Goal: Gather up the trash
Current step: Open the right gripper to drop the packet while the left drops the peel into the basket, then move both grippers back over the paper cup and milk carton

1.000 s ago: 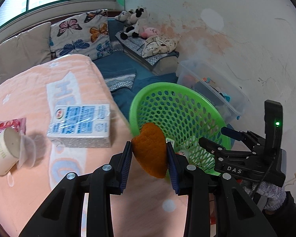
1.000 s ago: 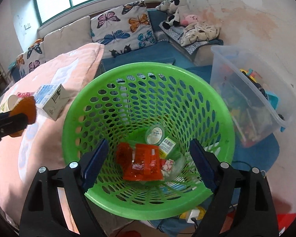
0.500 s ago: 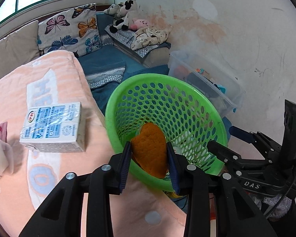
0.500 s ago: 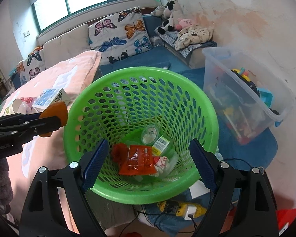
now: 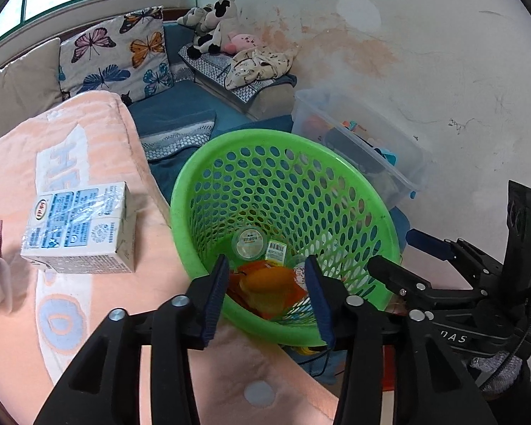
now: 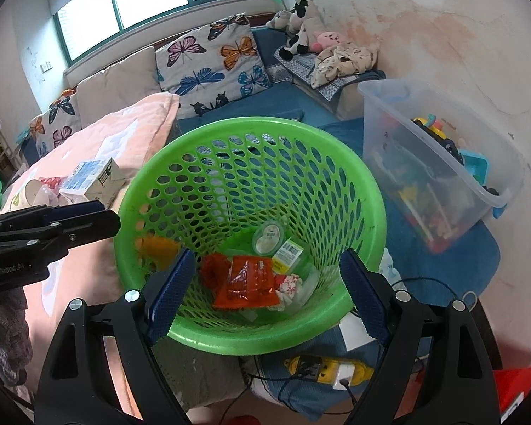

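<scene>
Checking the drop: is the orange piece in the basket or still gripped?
In the green basket. The orange piece lies blurred below the left claw, whose jaws have just been opening.

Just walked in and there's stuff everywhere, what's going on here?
A person with a gripper in each hand is clearing trash off a peach blanket into a green perforated plastic basket. The left gripper has just been opening: the orange peel-like scrap is dropping inside. The right gripper, open, straddles the near rim. A white-and-blue milk carton remains.
</scene>
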### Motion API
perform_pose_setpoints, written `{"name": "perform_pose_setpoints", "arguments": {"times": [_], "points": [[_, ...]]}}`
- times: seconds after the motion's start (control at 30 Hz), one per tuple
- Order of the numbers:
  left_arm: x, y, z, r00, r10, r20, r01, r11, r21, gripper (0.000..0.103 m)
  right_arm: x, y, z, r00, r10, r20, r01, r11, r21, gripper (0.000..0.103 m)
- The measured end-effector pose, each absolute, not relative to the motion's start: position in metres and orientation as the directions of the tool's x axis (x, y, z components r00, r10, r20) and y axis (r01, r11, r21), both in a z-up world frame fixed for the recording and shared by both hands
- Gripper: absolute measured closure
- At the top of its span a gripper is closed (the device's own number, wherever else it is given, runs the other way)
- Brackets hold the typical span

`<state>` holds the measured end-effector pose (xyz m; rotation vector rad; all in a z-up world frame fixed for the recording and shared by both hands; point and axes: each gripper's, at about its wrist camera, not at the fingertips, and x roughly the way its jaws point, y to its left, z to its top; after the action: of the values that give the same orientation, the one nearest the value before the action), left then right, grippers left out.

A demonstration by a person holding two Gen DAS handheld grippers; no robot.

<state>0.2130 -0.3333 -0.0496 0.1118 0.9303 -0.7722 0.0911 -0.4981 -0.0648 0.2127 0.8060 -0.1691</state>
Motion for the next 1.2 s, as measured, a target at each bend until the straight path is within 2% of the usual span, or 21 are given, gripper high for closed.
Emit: {"name": "perform_pose_setpoints", "arguments": {"times": [0.5,1.2], "points": [[0.204,-0.281,-0.038,0.426,-0.528,-0.735,0.586,0.779,-0.22,0.058,0.091,-0.47,-0.052,0.701,-0.031,-0.712,0.174,0.976,0.128,0.019],[0.23,-0.081,-0.027,0.642,-0.322,-0.695,0.242,0.946,-0.216,0.058,0.127,-0.39,-0.038,0.713,0.07,-0.698,0.005,0.994,0.106,0.017]]}}
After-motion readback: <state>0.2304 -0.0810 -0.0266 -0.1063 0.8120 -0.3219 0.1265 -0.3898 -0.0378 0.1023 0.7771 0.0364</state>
